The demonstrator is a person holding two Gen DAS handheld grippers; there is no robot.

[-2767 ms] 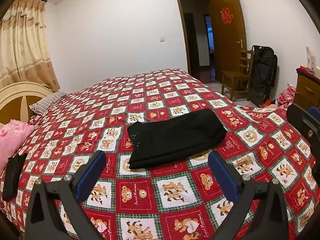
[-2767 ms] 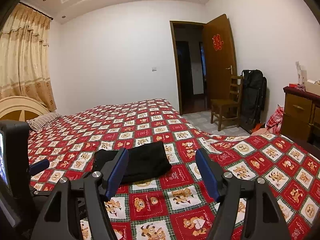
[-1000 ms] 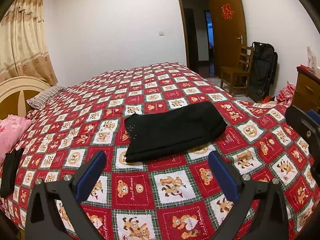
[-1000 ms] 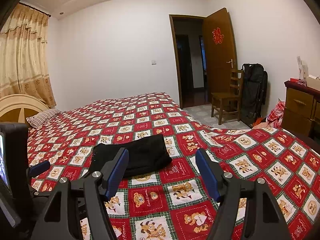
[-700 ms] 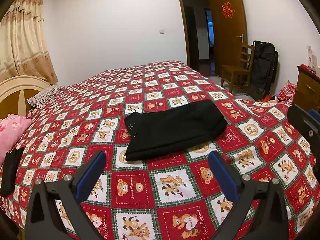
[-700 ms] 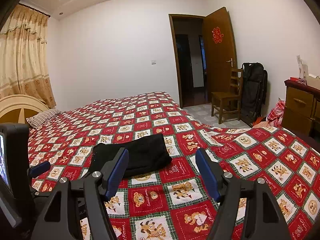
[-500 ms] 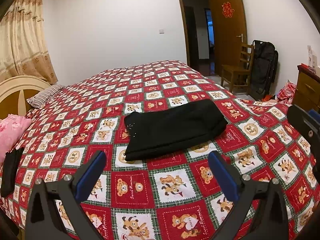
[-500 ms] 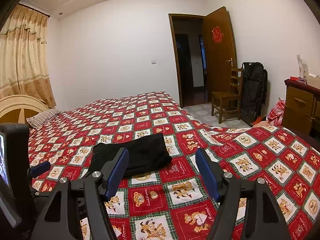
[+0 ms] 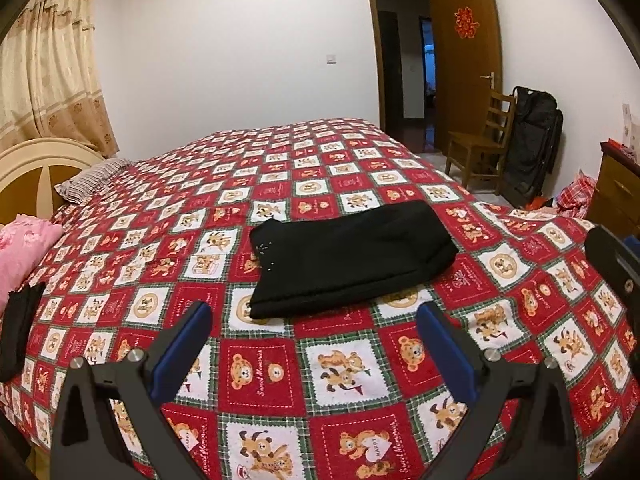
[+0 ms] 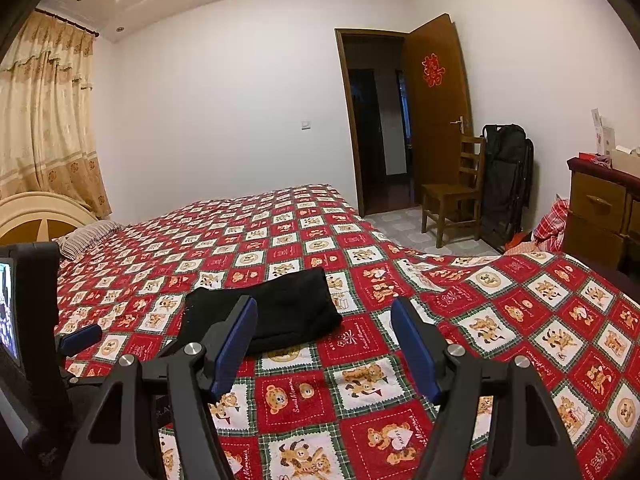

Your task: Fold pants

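Note:
Black pants (image 9: 348,254) lie folded into a compact rectangle on the red bear-patterned bedspread (image 9: 340,368), seen also in the right wrist view as a dark bundle, the pants (image 10: 288,308). My left gripper (image 9: 314,320) hovers just short of the pants' near edge, open, nothing between its blue pads. My right gripper (image 10: 324,318) is held back and to the right of the pants, open and empty too. The left gripper's body (image 10: 36,320) shows at the left edge of the right wrist view.
A pink pillow (image 9: 24,248), a striped pillow (image 9: 90,178) and a dark cloth (image 9: 18,320) lie at the bed's left side by the headboard (image 9: 32,168). A wooden chair (image 10: 454,196), a black bag (image 10: 506,180), a dresser (image 10: 600,208) and an open door (image 10: 436,120) stand at the right.
Both views tilted slightly between the oldest frames and a second ago; since then nothing moves. The pants stay folded and both grippers stay open.

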